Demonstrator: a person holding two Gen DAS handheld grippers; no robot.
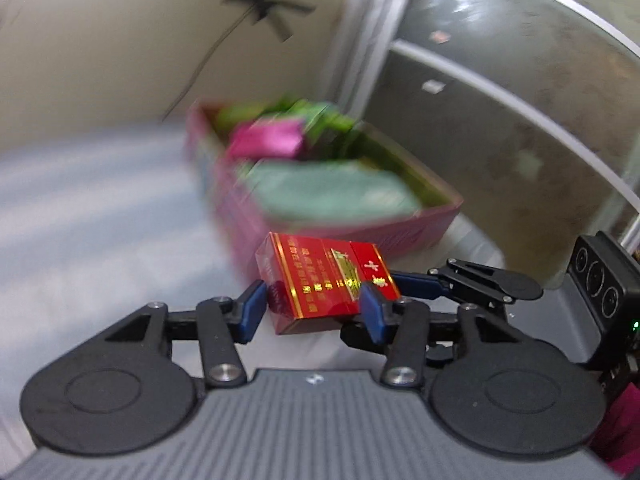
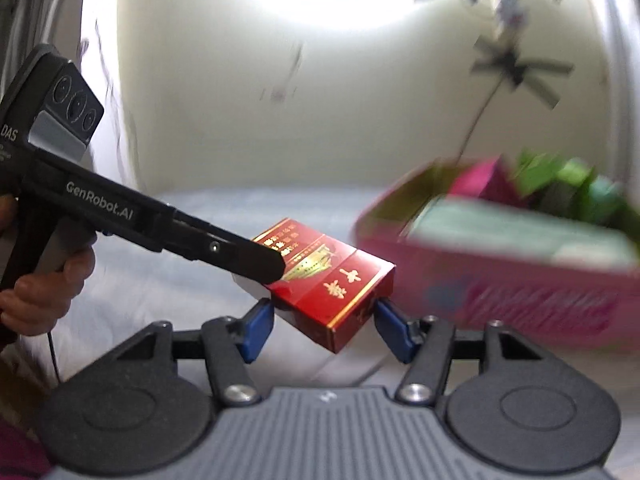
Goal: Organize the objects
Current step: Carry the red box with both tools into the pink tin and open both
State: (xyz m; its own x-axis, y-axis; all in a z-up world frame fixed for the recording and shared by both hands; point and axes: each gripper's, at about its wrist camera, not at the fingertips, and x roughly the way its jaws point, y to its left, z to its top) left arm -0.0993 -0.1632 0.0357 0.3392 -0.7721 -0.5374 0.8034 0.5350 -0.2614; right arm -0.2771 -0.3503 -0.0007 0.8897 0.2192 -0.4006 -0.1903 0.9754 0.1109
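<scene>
Progress looks partial: I'm seeing the pink box point(image 1: 400, 228) already holding green and magenta packets point(image 1: 266, 140), while the red cigarette pack point(image 1: 324, 280) is hanging in the air just short of it. My left gripper point(image 1: 316, 308) is clamping the pack, and the right gripper point(image 2: 324, 320) is also pinching it. I'm judging only the drop-in remains.

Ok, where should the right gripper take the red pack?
Take the red pack at its lid end, pads on the two narrow long sides, coming from the near side: the left gripper covers the far end, and the broad face lies up.
</scene>
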